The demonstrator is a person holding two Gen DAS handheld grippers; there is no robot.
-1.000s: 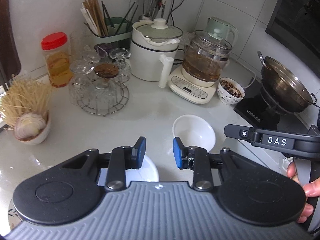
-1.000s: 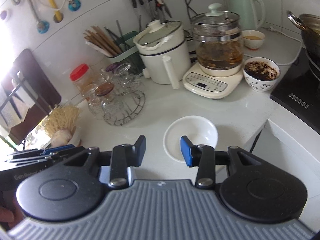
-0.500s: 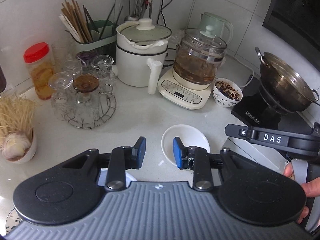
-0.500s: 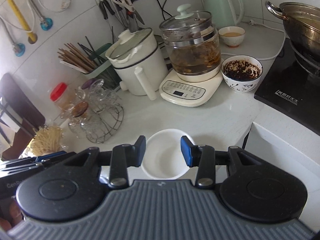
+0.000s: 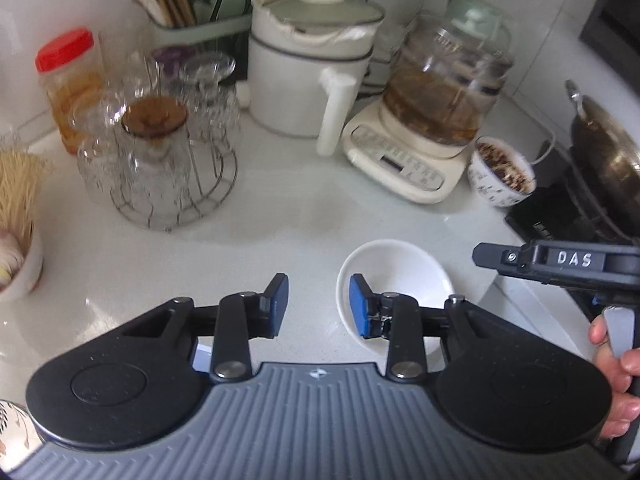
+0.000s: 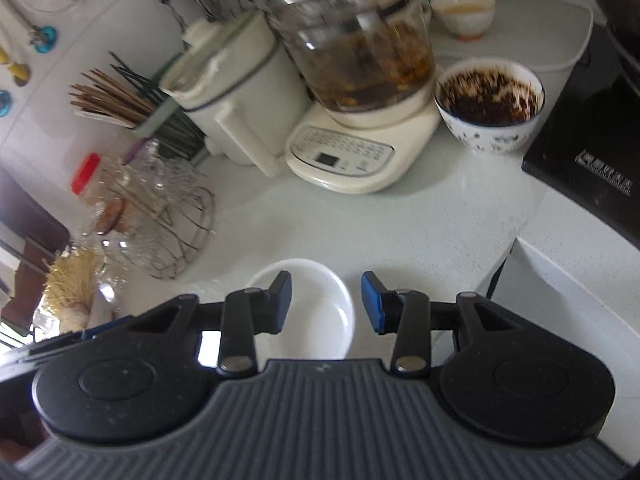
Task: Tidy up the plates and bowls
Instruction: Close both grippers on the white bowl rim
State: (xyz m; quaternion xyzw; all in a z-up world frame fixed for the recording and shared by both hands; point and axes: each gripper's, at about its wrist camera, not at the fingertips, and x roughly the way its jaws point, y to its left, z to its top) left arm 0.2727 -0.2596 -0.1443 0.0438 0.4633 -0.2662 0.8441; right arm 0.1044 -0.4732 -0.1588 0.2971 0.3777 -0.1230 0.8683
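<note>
A small empty white bowl (image 5: pixel 394 270) sits on the pale counter near its front edge; it also shows in the right wrist view (image 6: pixel 320 312). My left gripper (image 5: pixel 318 306) is open and empty, its right finger over the bowl's near left rim. My right gripper (image 6: pixel 326 304) is open and empty, its left finger above the bowl, the bowl's right rim between the fingers. The right gripper's body shows at the right of the left wrist view (image 5: pixel 560 262). A patterned bowl of dark bits (image 5: pixel 502 176) stands by the cooktop.
A glass rack (image 5: pixel 160 152), a red-lidded jar (image 5: pixel 66 80), a white cooker pot (image 5: pixel 312 60), a glass kettle on its base (image 5: pixel 436 120) and a chopstick holder (image 5: pixel 188 4) line the back. A wok (image 5: pixel 608 152) sits on the black cooktop at right. A noodle bowl (image 5: pixel 16 240) stands left.
Both grippers have moved forward and down toward the white bowl. The right gripper has shifted right, so the bowl now lies under its left finger. Both stay open.
</note>
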